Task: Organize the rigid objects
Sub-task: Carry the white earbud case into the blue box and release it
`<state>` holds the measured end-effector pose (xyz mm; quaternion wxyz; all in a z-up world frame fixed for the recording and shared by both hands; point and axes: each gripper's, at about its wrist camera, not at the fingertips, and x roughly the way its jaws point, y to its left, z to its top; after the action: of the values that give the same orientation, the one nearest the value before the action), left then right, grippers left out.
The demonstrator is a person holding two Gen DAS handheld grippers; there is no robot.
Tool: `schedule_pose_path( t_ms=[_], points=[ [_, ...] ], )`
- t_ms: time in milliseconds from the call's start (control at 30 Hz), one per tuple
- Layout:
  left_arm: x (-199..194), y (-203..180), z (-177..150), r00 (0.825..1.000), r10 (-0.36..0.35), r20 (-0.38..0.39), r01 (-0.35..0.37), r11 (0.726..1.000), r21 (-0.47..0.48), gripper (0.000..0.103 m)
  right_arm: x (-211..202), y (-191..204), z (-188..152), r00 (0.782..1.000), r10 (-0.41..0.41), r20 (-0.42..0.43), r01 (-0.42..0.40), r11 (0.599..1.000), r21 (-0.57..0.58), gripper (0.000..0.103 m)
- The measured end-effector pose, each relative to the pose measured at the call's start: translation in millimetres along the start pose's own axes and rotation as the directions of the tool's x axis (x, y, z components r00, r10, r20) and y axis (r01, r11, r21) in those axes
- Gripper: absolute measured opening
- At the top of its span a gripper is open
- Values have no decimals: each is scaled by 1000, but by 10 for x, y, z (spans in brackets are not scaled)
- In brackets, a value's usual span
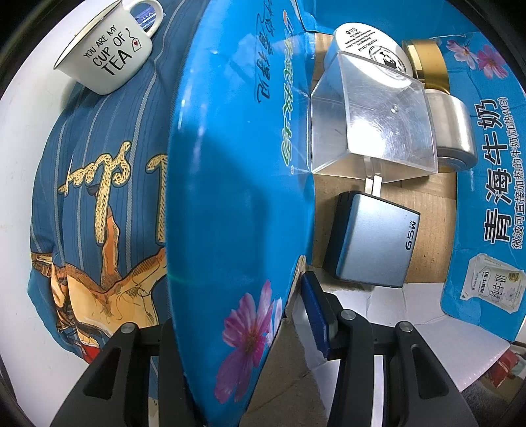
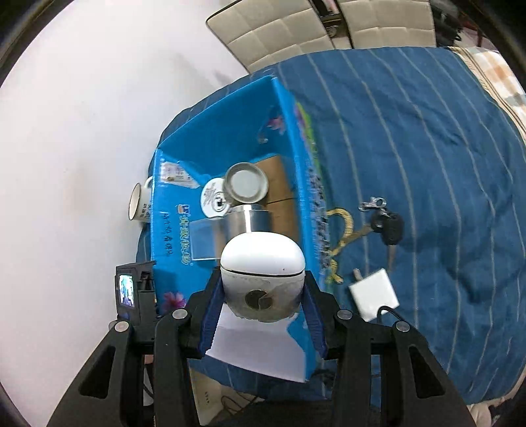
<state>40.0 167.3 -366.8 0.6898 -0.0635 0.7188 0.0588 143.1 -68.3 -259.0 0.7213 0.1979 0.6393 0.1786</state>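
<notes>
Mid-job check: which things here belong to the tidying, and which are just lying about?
Job:
blue box
white case in right gripper
car key
white charger
mug
left gripper holding box wall

Lying about:
blue bedspread
chair

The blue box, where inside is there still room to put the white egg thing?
Bare cardboard floor shows beside the grey charger, toward the blue box wall with big characters. The far end is crowded: clear plastic box, white jar, gold tin, tape roll.
</notes>
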Motion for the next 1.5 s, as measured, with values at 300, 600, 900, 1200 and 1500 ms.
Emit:
schedule_pose_path(
  t_ms=[300,600,900,1200,1500],
  points=[
    [15,3,47,1000,0,-6,0,1000,4,43,553,242,90,991,52,-123,-55,998,-21,49],
    [28,15,83,1000,-4,-7,4,1000,4,43,1238,383,47,973,-44,-228,25,996,-84,49],
    [27,18,82,1000,-4,-7,4,1000,1,43,1578,358,58,955,-113,-274,84,990,-113,49],
    [33,19,90,1000,-4,-8,4,1000,2,43,1675,199,-7,943,-62,-327,46,997,-56,60],
    [69,-4,90,1000,-4,-8,4,1000,3,43,1421,349,-71,961,-67,-270,38,993,-110,81]
  ],
)
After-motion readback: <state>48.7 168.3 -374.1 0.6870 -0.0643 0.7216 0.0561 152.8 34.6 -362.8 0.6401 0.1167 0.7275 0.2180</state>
